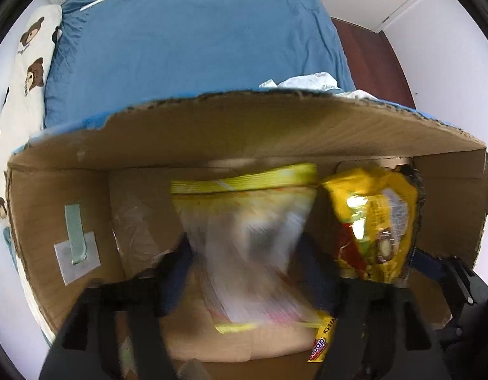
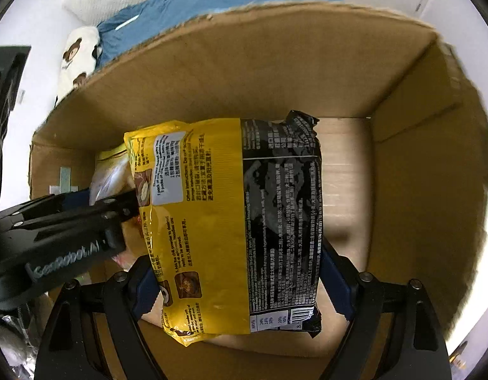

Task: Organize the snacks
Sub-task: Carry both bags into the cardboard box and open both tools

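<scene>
I look down into an open cardboard box (image 1: 212, 133). A pale snack packet with a yellow top edge (image 1: 244, 221) hangs blurred between the fingers of my left gripper (image 1: 244, 253). The jaws stand wide and the pads do not seem to press on it. To its right, inside the box, my right gripper (image 2: 239, 281) is shut on a yellow and black noodle packet (image 2: 231, 215), with blue pads (image 2: 145, 285) on both long sides. That noodle packet (image 1: 370, 221) also shows in the left wrist view. The left gripper (image 2: 117, 202) reaches in beside it.
The box (image 2: 275, 69) stands against a bed with a blue cover (image 1: 196, 31) and a bear-print pillow (image 1: 31, 63). White cloth (image 1: 307, 80) lies behind the far wall. A taped patch (image 1: 76, 247) marks the left wall. A yellow wrapper corner (image 1: 321, 342) shows on the box floor.
</scene>
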Available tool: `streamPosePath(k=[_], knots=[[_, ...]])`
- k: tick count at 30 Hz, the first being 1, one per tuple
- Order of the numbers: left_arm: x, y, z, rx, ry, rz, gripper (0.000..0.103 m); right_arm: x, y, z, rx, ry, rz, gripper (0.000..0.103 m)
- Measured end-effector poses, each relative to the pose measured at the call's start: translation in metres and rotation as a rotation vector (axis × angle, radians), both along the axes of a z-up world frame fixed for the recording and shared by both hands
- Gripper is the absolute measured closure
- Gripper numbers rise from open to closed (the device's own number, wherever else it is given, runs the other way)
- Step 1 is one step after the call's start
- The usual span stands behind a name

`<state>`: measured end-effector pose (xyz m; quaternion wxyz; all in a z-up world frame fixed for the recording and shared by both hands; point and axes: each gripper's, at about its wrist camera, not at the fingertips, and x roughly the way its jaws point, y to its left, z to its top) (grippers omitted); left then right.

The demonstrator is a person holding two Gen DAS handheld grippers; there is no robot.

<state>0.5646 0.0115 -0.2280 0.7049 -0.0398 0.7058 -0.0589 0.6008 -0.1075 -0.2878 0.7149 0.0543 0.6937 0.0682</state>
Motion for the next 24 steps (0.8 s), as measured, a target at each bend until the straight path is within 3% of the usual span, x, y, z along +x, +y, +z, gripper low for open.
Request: streamPosePath(k=[2,12,17,24], knots=[[-0.001,0.001,0.004,0.009,-0.027,-0.002,0.013,0.003,0.005,0.0,-0.025,-0.022,0.029,0.005],[-0.012,0.012,0.034,-0.025,-0.099,0.04,0.013,-0.01,0.009,0.02,-0.03,-0.06,0.031,0.003],[-0.043,0.026,0.063,-0.032,-0.184,0.075,0.013,-0.035,0.0,0.04,-0.008,-0.085,-0.009,0.003],[-0.097,0.039,0.101,0.024,-0.326,0.115,0.013,-0.093,-0.003,0.074,-0.02,-0.203,-0.043,0.003]])
